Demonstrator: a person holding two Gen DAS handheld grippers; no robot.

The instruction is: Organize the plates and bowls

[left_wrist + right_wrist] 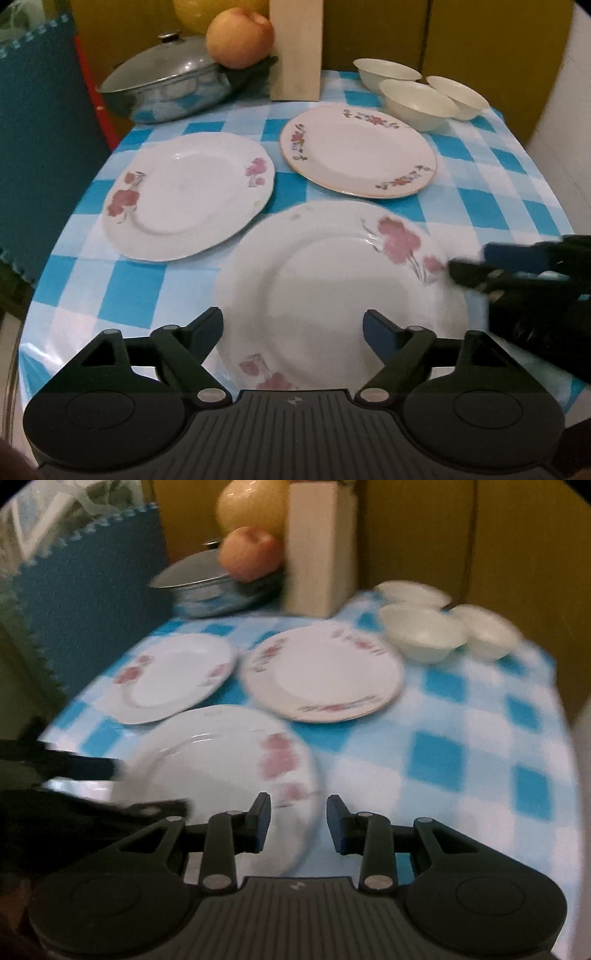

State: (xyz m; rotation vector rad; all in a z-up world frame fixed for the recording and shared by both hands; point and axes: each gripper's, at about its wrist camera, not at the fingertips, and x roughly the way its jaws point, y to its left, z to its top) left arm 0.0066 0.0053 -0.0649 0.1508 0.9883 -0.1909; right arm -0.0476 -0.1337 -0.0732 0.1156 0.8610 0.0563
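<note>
- My left gripper (pixel 293 326) hung over the near plate (pixel 332 288) with its jaws spread wide; the plate's near rim lay under the gap between them, and no pad pressed on it.
- My right gripper (pixel 298 821) stood at the same plate's right edge, at about three o'clock of the plate; its jaws were apart by a narrow gap, the rim showed in that gap, and I could not tell whether a pad touched it.
- The near plate, white with pink flowers, lay flat on the blue-and-white checked cloth (pixel 491 192).
- A second pink-flowered plate (pixel 188 195) lay at ten o'clock from it, its rim close to the near plate's.
- A plate with small red sprigs (pixel 358 149) lay at twelve o'clock, apart from both.
- Three white bowls (pixel 419 103) clustered at one o'clock near the cloth's far edge.
- A lidded pan (pixel 166 88) sat at eleven o'clock, an orange fruit (pixel 239 37) and a pale wooden block (pixel 295 48) beside it.
</note>
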